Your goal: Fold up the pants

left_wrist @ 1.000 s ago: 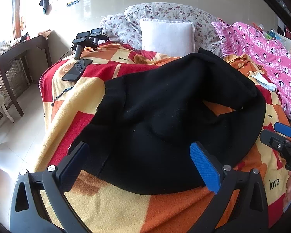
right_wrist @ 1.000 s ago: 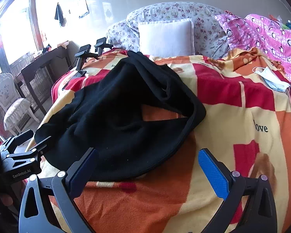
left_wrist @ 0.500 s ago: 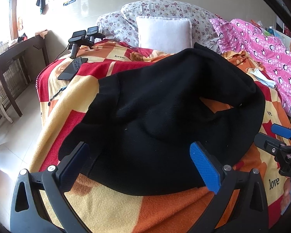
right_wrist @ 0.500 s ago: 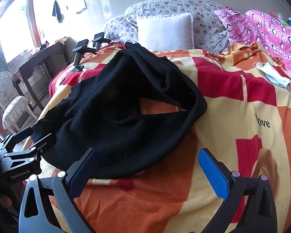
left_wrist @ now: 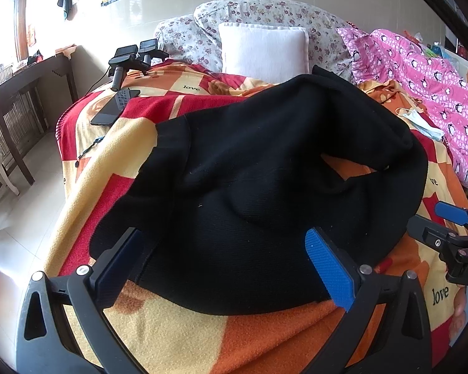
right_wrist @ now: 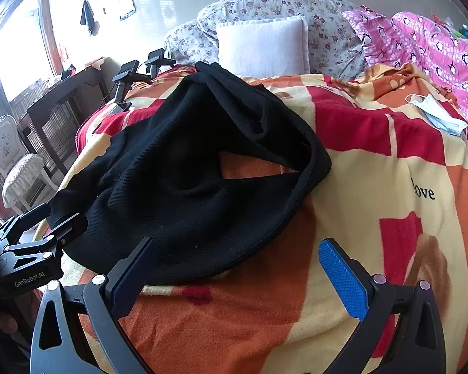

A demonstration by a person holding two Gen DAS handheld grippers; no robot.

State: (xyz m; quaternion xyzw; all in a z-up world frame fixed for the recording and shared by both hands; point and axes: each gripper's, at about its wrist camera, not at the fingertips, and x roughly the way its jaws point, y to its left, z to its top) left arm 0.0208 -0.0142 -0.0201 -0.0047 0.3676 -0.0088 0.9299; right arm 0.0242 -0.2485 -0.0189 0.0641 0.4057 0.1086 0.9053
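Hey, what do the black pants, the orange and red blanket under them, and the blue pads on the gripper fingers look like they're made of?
The black pants look like soft matte knit fabric: fine ribbed weave, lint specks, limp folds. The orange, red and cream blanket looks like fleece, with a fuzzy, nubbly nap. The blue pads on the fingers look like textured rubber or plastic, given the fine dotted grip pattern; which one, I can't tell.

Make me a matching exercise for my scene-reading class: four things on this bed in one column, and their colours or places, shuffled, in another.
Things:
1. pants
2. pillow
3. face mask
4. phone

Descriptions:
A. white, upright at the head of the bed
B. pale blue, near the pink quilt
C. black, spread in the middle of the blanket
D. dark, flat near the blanket's left edge

Pairs: 1-C, 2-A, 3-B, 4-D
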